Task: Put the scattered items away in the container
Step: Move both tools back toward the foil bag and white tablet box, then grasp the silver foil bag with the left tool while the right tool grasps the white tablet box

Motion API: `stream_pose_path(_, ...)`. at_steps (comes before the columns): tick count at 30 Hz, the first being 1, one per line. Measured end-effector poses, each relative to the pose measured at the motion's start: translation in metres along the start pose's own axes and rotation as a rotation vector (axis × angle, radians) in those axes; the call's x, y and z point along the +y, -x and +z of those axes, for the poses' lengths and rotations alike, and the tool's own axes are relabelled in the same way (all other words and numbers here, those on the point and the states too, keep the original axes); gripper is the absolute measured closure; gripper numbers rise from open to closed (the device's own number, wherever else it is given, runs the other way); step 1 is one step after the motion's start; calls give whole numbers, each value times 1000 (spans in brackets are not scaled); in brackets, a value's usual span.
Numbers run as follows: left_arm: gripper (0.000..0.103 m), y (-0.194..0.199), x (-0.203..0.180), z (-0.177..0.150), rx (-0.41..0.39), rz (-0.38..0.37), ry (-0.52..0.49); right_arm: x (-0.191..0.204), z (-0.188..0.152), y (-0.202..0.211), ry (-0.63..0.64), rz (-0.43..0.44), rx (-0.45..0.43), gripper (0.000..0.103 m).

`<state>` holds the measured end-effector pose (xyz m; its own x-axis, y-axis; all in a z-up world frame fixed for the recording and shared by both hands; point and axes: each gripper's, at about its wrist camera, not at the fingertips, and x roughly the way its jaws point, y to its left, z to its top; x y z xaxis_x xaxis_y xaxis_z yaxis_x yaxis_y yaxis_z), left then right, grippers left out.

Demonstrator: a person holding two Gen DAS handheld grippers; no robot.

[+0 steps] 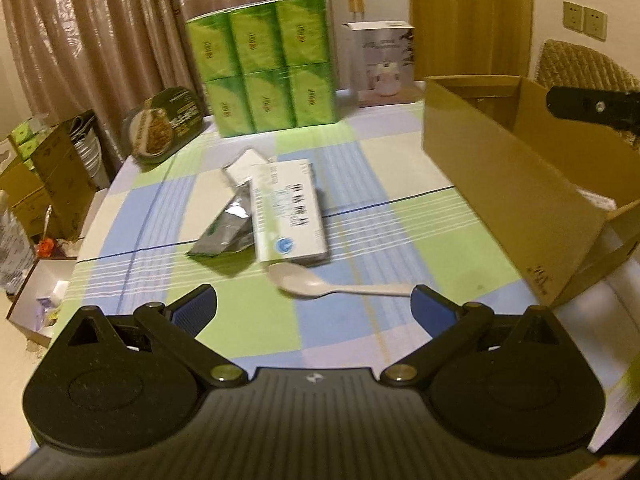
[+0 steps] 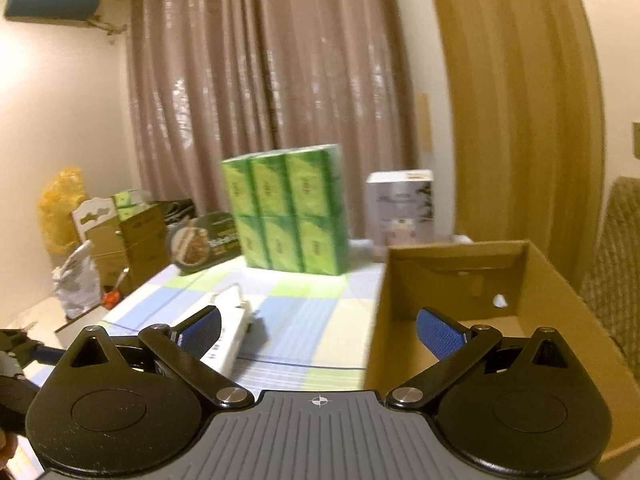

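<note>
Left gripper (image 1: 314, 306): jaws spread wide, empty, above the checked tablecloth (image 1: 400, 184). A pale plastic spoon (image 1: 320, 285) lies just ahead of it, touching or nearly touching the white carton (image 1: 290, 212); a silver foil packet (image 1: 228, 226) rests against the carton's left side. Right gripper (image 2: 318, 330): jaws spread, empty, straddling the near wall of the open cardboard box (image 2: 460, 276), whose contents appear few, though blur limits certainty
</note>
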<state>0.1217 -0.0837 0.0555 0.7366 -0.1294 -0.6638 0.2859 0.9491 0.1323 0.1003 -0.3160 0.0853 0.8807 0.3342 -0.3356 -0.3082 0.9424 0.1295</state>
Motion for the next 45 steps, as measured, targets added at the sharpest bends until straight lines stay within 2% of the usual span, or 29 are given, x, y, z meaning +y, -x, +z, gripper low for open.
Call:
stream_pose_path(12, 1, -11, 60, -15, 1, 59, 19, 57, -6, -22, 88, 139, 28, 2)
stream_pose_path(20, 1, -29, 94, -22, 0, 60, 46, 88, -28, -51, 228, 195, 121, 2)
stream_pose_path(25, 2, -42, 107, -26, 0, 31, 79, 91, -41, -75, 260, 206, 192, 2)
stream_pose_path(38, 2, -83, 124, -9, -11, -60, 105, 96, -59, -136, 145, 180, 319, 2)
stream_pose_path(42, 2, -97, 136, 4, -18, -80, 74, 103, -59, -157, 117, 168, 326, 2)
stream_pose_path(45, 2, -108, 147, 11, -16, -68, 44, 106, -59, -176, 82, 142, 328, 2)
